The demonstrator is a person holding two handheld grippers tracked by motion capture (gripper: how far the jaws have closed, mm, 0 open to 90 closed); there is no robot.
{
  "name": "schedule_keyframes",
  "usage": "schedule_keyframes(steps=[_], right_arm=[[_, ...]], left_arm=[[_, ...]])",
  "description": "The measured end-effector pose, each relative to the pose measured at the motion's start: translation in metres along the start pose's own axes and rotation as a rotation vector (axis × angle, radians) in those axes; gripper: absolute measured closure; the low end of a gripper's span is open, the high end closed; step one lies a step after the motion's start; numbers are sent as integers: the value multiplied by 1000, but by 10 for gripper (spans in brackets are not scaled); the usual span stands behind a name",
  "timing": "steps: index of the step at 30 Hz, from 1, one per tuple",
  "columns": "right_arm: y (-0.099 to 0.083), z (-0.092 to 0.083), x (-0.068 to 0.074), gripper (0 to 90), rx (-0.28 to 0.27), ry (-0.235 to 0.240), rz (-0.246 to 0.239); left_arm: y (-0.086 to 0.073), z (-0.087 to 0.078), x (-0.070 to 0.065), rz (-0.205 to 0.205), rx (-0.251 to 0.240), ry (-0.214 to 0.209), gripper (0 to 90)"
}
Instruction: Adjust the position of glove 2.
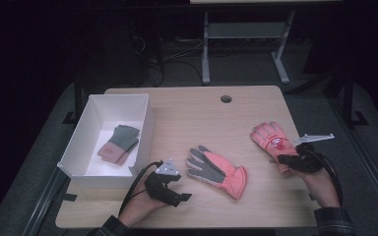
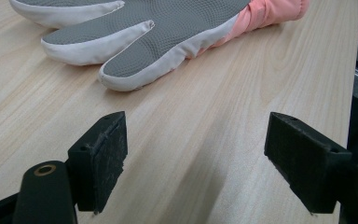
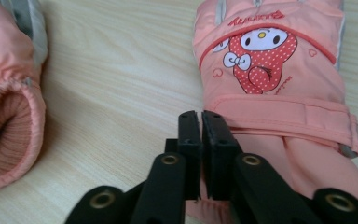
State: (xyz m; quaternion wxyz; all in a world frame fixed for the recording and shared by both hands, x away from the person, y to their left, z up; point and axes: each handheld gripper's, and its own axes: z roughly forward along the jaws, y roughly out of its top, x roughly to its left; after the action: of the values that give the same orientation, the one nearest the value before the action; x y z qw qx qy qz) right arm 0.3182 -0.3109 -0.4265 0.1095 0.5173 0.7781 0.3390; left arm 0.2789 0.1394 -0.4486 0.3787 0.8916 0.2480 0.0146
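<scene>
High view – table [image 1: 202,118]: light wood top; a cable hole [image 1: 226,99] sits at 12 o'clock near the far edge.
High view – white box [image 1: 145,123]: at 9 o'clock, open-topped, with a small folded grey-and-pink pair [image 1: 119,143] inside. Judged to be the place where sorted gloves go.
High view – palm-up glove [image 1: 216,173]: lies centre, toward 6 o'clock, grey palm showing, cuff pointing to 4 o'clock. Nothing touches it.
High view – cartoon glove [image 1: 270,140]: at 3 o'clock, fingers toward 12, near the right table edge.
High view – left gripper [image 1: 179,189]: at 7 o'clock, just beside the box corner, aimed at the palm-up glove.
High view – right gripper [image 1: 285,160]: over the cartoon glove's cuff.
High view – free room: bare wood runs between the two gloves and across the far half. The box wall crowds the left hand.
Left gripper view – left gripper [image 2: 196,154]: released, jaws wide with bare wood between them. The palm-up glove [image 2: 168,28] lies ahead at 12 o'clock, apart, and the approach is unobstructed.
Right gripper view – right gripper [image 3: 200,126]: jaws drawn to a thin slit at the edge of the cartoon glove [image 3: 270,60], beside its strap. Whether a fold of cuff is pinched cannot be told.
Right gripper view – neighbouring cuff [image 3: 4,121]: the palm-up glove's open end lies at 9 o'clock, with clear wood between it and the jaws.
</scene>
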Motion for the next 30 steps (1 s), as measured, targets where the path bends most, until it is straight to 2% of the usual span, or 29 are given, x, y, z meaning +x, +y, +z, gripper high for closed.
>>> schedule_keyframes(steps=[1, 3, 5, 6, 7, 10, 11, 12, 13, 16, 17, 19, 20, 21, 23, 24, 25, 30], right_arm=[[6, -4, -1, 771, -45, 6, -2], [11, -5, -1, 753, -57, 4, -4], [25, -2, -4, 692, -68, -31, -14], [25, -2, -4, 692, -68, -31, -14], [35, 4, -8, 662, -73, -43, -3], [43, 12, -11, 615, -62, -68, -7], [48, 20, -13, 576, -52, -93, -21], [48, 20, -13, 576, -52, -93, -21], [52, 28, -14, 545, -19, -126, -34], [53, 36, -16, 528, 5, -124, -39], [52, 43, -16, 544, 39, -133, -49], [50, 46, -16, 564, 57, -141, -60], [48, 50, -16, 605, 75, -142, -64], [44, 57, -16, 693, 84, -165, -89], [44, 57, -17, 849, 90, -170, -92], [44, 57, -17, 849, 90, -170, -92], [42, 60, -19, 900, 94, -160, -89], [41, 57, -23, 900, 76, -136, -94]], left_arm=[[0, 1, 0, -8, -4, -2, 208], [0, 1, -1, -15, -10, -2, 208], [0, 1, -2, -16, -10, 0, 208], [0, 1, -2, -16, -10, 0, 208], [0, 1, -2, -14, -9, 0, 208], [0, 1, -2, -14, -11, -1, 209], [0, 1, -1, -9, -4, -2, 209], [0, 2, -1, -16, -7, -2, 209], [0, 1, -1, -9, -2, -3, 209], [0, 1, -1, -15, -7, -4, 209], [0, 1, -1, -14, -4, -3, 209], [0, 1, -1, -13, 0, -3, 209], [0, 1, -1, -15, 5, -4, 209], [0, 2, -1, -15, 6, -5, 209], [0, 2, -1, -17, 3, -7, 210], [0, 2, -1, -17, 3, -8, 210], [0, 3, -1, -16, 6, -10, 213], [-1, 4, 0, -19, 12, -6, 215]])
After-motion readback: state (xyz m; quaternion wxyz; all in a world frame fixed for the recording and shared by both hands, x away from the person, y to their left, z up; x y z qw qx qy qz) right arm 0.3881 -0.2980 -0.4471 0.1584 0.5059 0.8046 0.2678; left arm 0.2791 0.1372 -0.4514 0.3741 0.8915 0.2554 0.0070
